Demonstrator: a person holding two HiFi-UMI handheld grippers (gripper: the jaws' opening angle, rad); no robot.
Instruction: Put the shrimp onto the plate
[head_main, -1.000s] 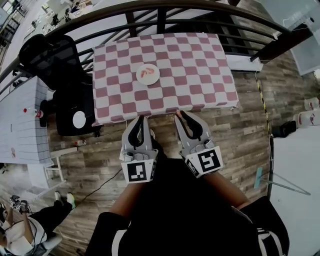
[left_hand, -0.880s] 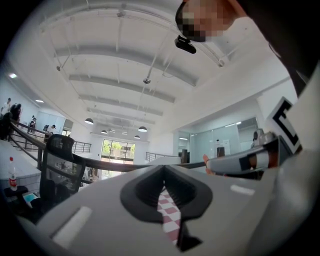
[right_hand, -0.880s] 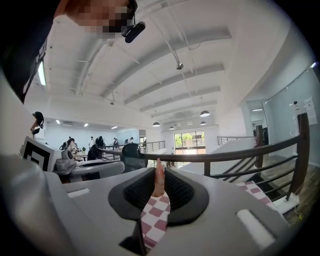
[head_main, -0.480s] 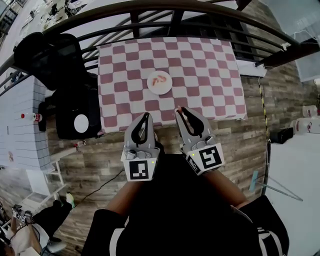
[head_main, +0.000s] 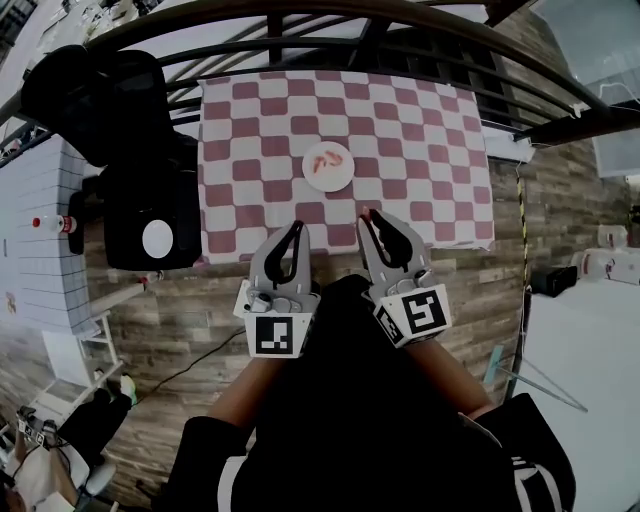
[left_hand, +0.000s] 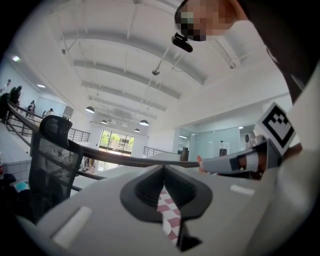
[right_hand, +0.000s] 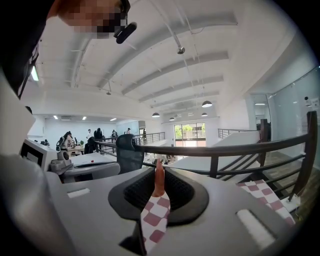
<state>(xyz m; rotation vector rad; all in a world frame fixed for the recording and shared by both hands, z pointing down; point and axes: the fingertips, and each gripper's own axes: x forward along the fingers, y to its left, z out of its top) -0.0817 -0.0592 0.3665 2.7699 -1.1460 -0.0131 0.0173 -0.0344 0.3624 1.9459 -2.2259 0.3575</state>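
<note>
The right gripper (head_main: 367, 213), at lower centre of the head view, has its fingers clamped on a shrimp (right_hand: 159, 181). The left gripper (head_main: 297, 227) just beside it has its fingers together and holds nothing. Above both, mid-counter (head_main: 420, 150), the plate (head_main: 336, 181) carries pink pieces (head_main: 324, 160).

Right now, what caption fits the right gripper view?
Right gripper shut on a shrimp, checkered table below, railing beyond.

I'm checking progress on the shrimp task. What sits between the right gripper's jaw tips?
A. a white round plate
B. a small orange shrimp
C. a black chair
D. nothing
B: the small orange shrimp stands pinched between the jaw tips of the right gripper in its own view.
</note>
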